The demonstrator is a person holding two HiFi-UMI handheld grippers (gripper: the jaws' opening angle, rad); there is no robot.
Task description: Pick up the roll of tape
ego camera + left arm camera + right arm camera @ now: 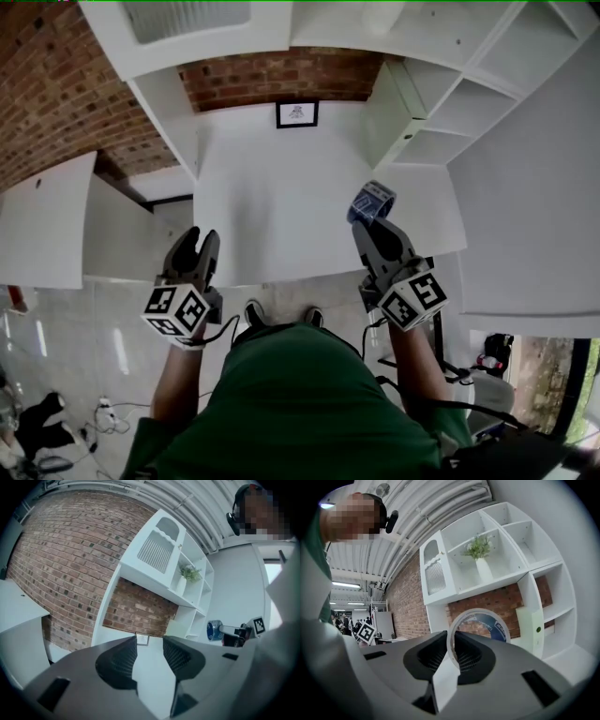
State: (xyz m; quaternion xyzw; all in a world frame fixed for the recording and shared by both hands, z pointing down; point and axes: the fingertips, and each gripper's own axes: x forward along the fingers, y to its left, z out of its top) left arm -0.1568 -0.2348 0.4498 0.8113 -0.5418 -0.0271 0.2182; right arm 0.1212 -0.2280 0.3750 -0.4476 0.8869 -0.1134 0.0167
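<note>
I look through the cameras from far away. The right gripper [368, 228] has its jaws squeezed on the roll of tape [373, 201]. The jaws are nearly together, with just the thin side of the ring pinched between the two dark pads. The tape is a round ring, white on the edge and blue on the flat side. It stands up on its edge and sticks out past the tips of the jaws. In the right gripper view I see the brick wall [56, 89] and the white shelves [455, 103] behind the ring, so the tape is up in the air and is not lying on the table [272, 211]. From the head view it hangs over the right part of that white table, near its front edge.

The left gripper [199, 239] holds nothing. Its jaws are a little way apart, and between them I see only the bare white table top and a small picture frame [297, 114] at the back. This gripper is at the left front corner of the table, well apart from the tape (I can spot the blue roll far off to the right in the left gripper view).

A little green plant [478, 547] in a white pot sits up in the shelves. The person in the green shirt [300, 403] stands at the front of the table.
</note>
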